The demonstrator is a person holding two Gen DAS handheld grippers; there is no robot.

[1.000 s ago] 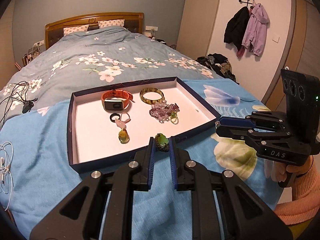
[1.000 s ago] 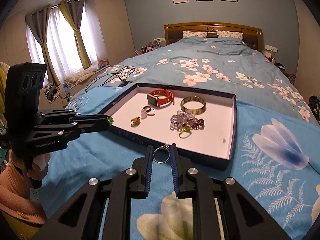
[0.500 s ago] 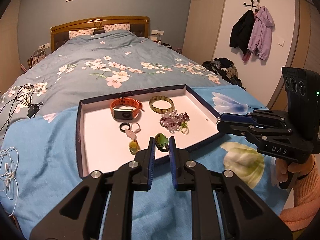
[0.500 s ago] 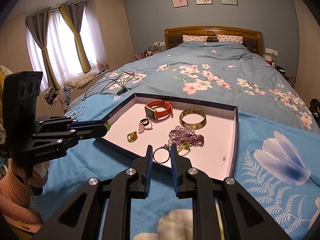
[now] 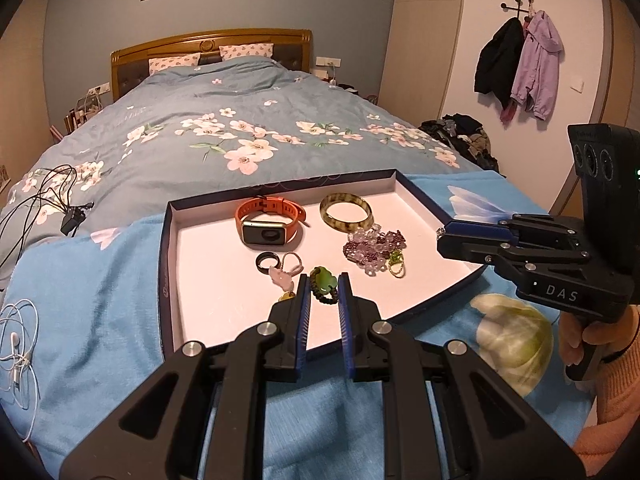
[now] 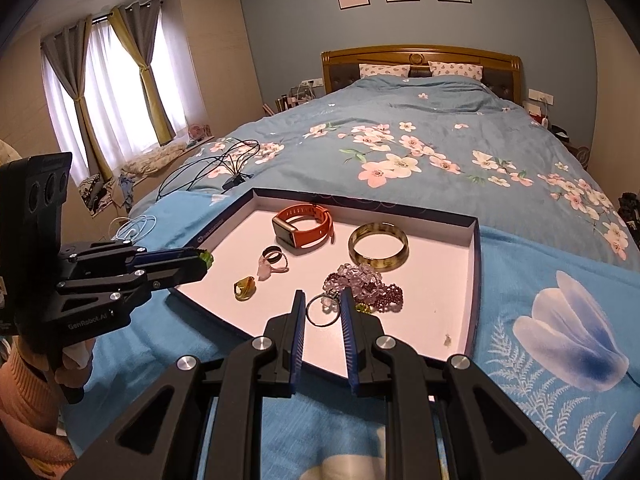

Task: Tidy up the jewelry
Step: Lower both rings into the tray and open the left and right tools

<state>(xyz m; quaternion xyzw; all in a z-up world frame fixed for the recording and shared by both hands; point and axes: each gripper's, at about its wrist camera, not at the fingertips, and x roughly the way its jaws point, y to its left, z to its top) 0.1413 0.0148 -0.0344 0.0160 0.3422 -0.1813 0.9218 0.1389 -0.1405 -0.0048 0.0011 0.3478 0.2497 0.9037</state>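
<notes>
My left gripper (image 5: 323, 286) clamps a green bead ring (image 5: 322, 280), "GenRobot.AI" on its side; my right gripper (image 6: 322, 306), lettered "DAS", pinches a silver ring (image 6: 323, 311) at centre frame.

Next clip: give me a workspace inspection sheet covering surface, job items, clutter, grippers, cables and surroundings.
Surface: bed with blue floral quilt; shallow dark-rimmed tray with white floor lies on it.
Job's things: in the tray, orange-strapped smartwatch, mottled green bangle, purple bead bracelets, black ring, pink stone ring, amber ring.
Clutter: small speck on the tray floor.
Grippers: left hand-held gripper shut on a green stone charm on dark beads; right hand-held gripper shut on a thin silver ring; both over the tray's near edge.
Cables: black charger leads, white earphones on the quilt.
Surroundings: wooden headboard, curtained window, hanging jackets.
</notes>
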